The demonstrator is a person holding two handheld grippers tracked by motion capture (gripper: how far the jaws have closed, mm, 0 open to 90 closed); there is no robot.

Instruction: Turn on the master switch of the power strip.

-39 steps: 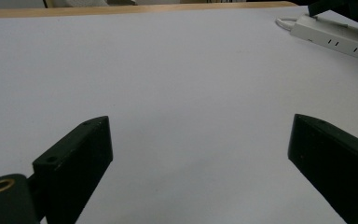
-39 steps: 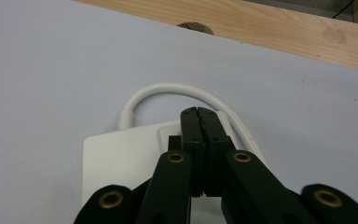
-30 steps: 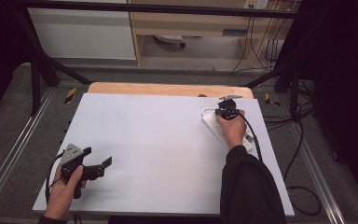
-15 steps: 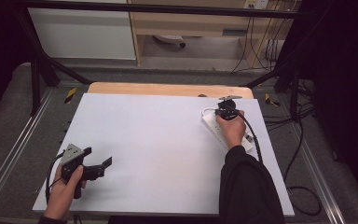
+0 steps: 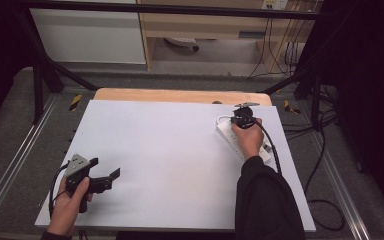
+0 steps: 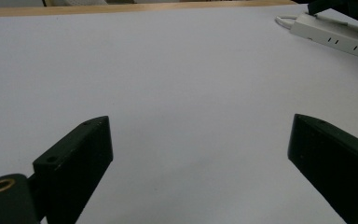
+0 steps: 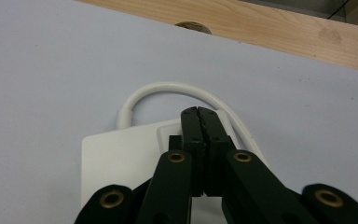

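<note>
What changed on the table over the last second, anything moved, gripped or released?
Nothing visibly changed. The right gripper stays shut with nothing between its jaws, its tips over the end of the white power strip near where the white cable leaves it. The left gripper stays open at the table's near left, and the strip lies where it was.

Right gripper [image 7: 199,112], fingers pressed together, over white power strip [image 7: 121,158] end.
</note>
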